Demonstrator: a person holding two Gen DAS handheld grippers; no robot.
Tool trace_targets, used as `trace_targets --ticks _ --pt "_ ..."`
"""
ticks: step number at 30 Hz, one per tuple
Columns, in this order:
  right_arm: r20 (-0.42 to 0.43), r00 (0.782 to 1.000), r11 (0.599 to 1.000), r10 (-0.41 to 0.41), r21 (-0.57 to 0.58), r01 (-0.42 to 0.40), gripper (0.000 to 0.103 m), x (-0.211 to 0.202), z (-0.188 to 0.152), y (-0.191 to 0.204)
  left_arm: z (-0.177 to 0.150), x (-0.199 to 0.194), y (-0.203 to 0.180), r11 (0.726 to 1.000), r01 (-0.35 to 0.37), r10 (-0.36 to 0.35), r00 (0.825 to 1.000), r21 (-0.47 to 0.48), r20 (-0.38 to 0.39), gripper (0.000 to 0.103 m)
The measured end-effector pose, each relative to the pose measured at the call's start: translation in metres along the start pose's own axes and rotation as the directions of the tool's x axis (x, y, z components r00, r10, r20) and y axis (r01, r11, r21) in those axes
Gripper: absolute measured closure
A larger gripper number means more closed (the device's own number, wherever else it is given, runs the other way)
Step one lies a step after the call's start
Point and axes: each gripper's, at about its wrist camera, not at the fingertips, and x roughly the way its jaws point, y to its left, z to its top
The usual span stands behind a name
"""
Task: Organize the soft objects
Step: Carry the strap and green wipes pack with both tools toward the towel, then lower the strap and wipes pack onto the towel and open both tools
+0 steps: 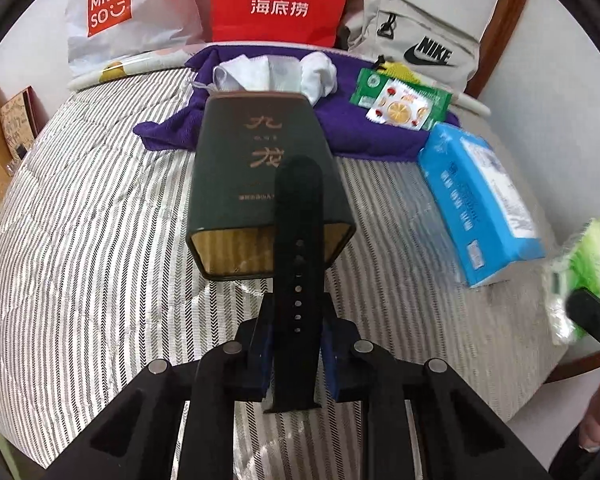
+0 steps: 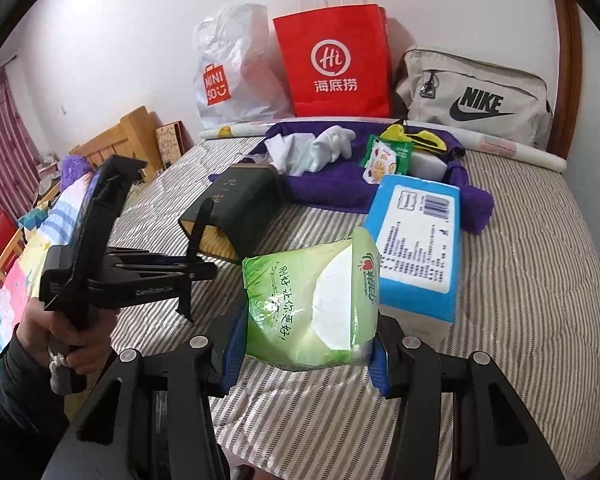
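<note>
L tongs clamp strap, limp, over tin. R tongs squeeze tissue pack: light, soft, slick film; grip mid-body.

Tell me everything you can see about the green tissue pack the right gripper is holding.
The green pack is a soft plastic-wrapped tissue pack, glossy light green with a white oval panel, dark green Chinese lettering and a small red logo near its top edge. It looks full and slightly crumpled. The right hand-held gripper is shut on it, the blue pads pressing its left and right sides, holding it upright and lifted off the striped bed. It hangs in front of the blue tissue pack; whether they touch cannot be told.
</note>
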Motion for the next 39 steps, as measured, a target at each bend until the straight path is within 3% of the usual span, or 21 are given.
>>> trace_targets --ticks 10,19,29,39 --pt "0.041 0.999 1.0 0.001 -0.001 -0.001 0.053 -0.001 0.027 -0.012 0.025 -0.041 -0.003 1.0 0.013 -0.014 0.998 0.027 0.064 0.084" --pt "0.081 0.997 0.999 -0.02 -0.027 0.023 0.053 0.021 0.088 -0.032 0.093 -0.043 0.006 1.0 -0.003 0.001 0.997 0.029 0.082 0.084" --pt "0.073 0.996 0.998 -0.052 -0.033 0.055 0.052 0.072 0.145 -0.062 0.172 0.006 0.021 0.998 0.066 -0.066 0.997 -0.005 0.033 0.084" --pt "0.005 0.998 0.997 -0.054 -0.049 0.055 0.052 0.136 0.182 -0.088 0.216 0.065 0.024 0.993 0.114 -0.114 0.992 -0.016 -0.045 0.084"
